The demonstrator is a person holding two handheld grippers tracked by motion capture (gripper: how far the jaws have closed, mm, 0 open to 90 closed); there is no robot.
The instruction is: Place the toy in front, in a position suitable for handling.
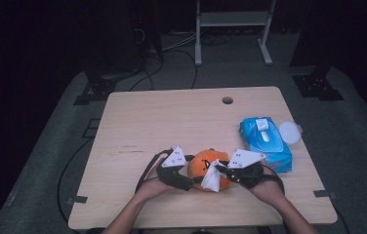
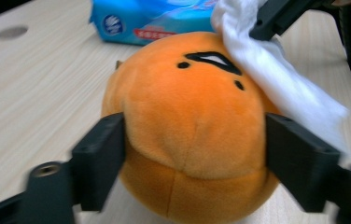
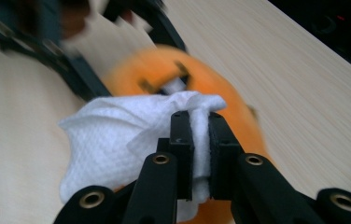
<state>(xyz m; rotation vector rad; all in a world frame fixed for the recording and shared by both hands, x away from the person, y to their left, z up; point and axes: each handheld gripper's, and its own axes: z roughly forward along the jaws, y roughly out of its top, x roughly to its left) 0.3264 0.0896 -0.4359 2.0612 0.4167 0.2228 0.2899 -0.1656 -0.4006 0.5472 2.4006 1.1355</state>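
Near table [image 1: 137, 126] front: round orange plush toy [image 2: 192, 126] clamped by left hand-held gripper [image 2: 194, 154], white tissue [image 3: 117, 135] pinched in right hand-held gripper [image 3: 200, 140]. Wiping apparently underway, with only 1 side covered.

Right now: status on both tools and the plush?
Left tool clamped on orange plush. Right tool shut on white wipe, draped against plush. Wipe pack clear, far right.
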